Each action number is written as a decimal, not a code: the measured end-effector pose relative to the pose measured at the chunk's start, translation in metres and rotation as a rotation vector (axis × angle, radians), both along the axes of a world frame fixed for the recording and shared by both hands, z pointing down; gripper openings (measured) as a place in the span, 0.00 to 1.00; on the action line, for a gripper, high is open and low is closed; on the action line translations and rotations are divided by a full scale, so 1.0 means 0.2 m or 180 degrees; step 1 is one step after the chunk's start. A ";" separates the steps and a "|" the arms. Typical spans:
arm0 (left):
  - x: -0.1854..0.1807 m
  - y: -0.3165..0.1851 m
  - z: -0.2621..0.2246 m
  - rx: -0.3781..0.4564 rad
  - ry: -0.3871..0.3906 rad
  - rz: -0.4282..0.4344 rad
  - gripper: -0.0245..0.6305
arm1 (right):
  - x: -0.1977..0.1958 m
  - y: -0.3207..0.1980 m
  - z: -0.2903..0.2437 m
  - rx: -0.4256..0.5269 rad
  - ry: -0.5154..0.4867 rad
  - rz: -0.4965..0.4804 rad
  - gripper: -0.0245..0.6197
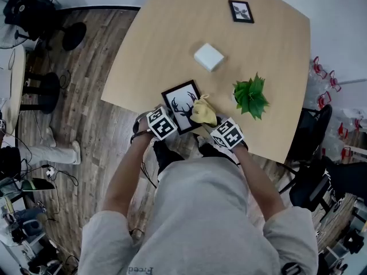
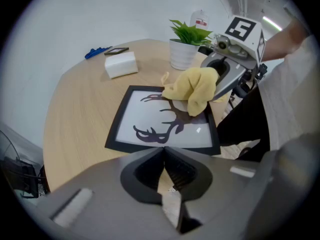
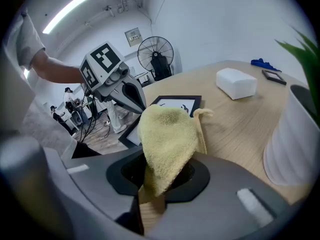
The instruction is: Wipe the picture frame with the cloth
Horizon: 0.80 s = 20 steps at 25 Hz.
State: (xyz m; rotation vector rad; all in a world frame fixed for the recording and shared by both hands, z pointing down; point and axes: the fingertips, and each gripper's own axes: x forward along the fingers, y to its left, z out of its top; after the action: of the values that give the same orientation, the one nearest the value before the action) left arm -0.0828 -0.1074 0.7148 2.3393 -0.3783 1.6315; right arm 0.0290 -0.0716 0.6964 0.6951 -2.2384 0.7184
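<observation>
A black picture frame (image 1: 182, 103) with a deer silhouette lies flat near the table's front edge. Its glass shows plainly in the left gripper view (image 2: 160, 121). My left gripper (image 2: 164, 151) is shut, and its tips rest at the frame's near edge. My right gripper (image 3: 160, 171) is shut on a yellow cloth (image 3: 167, 139). The bunched cloth (image 1: 203, 111) sits on the frame's right part, over the antlers (image 2: 195, 89). The two grippers (image 1: 170, 125) (image 1: 213, 126) stand side by side at the table's edge.
A potted green plant (image 1: 250, 96) stands just right of the cloth. A white box (image 1: 209, 57) lies behind the frame, and a small dark frame (image 1: 241, 11) at the far edge. Chairs (image 1: 312, 153) and cables crowd the wooden floor around the table.
</observation>
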 end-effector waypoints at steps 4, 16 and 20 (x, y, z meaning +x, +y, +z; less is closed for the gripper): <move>0.00 0.00 0.01 0.0003 0.0007 -0.0034 0.12 | 0.01 0.04 0.00 -0.0048 -0.0011 -0.0115 0.15; 0.00 0.00 0.00 0.0005 0.0026 -0.0093 0.12 | -0.03 0.13 0.01 -0.0074 -0.0009 -0.0385 0.15; 0.00 0.00 0.00 0.0001 0.0033 -0.0110 0.12 | -0.10 0.16 0.01 -0.0096 0.0010 -0.0506 0.15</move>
State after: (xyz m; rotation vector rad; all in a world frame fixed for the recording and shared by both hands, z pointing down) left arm -0.0828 -0.1071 0.7151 2.3274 -0.4143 1.6030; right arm 0.0097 -0.0402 0.6984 0.4969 -2.2456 0.6702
